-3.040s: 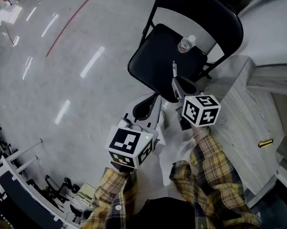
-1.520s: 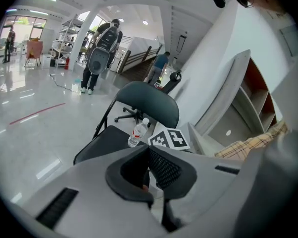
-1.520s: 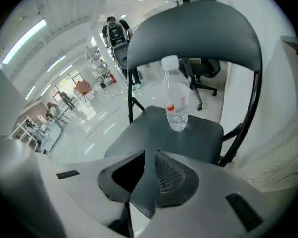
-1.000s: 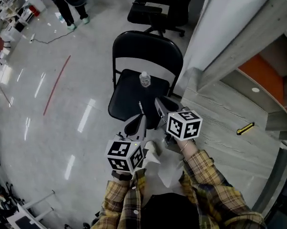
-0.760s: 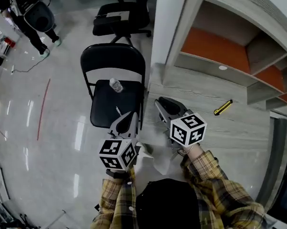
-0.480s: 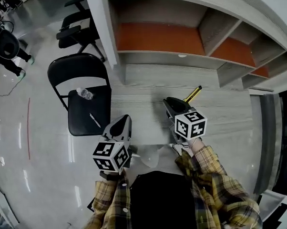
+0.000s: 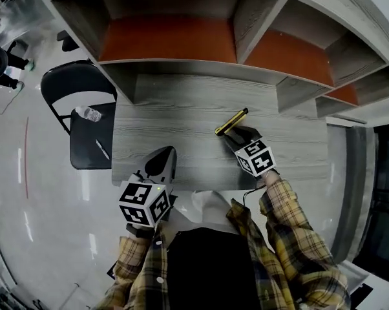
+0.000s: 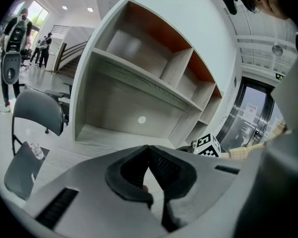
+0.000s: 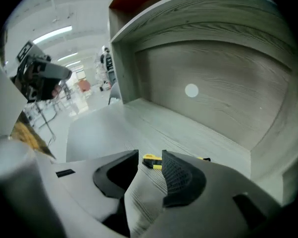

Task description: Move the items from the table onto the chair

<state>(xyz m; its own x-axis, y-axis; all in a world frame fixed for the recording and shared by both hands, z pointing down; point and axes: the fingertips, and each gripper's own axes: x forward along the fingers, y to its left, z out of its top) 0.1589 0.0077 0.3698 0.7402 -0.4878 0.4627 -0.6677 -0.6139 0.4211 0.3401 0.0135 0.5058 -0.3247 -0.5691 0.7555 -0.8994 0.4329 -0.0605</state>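
1. One item is left on the desk (image 7: 181, 108): a yellow-and-black hand tool (image 7: 231, 121), slim and bar-shaped, probably a utility knife. It lies flat just ahead of the right claw (image 9: 150, 154), in line with the gap between the tips and not yet between the pads.
2. Right claw: the jaws have just been opening and stand apart with nothing between them. Left claw (image 8: 148, 148): jaws together, empty, over the desk's near edge, well apart from the tool.
3. Handling, as judged: light, rigid, with a hard casing likely smooth enough to skid on the desk. Best taken across its narrow sides at mid-length.
4. Materials: the desk is matte grey wood-grain. The chair (image 7: 84, 163), off to the left claw's outer side, is black and carries a clear bottle (image 7: 88, 113) and a thin pen (image 7: 102, 149).
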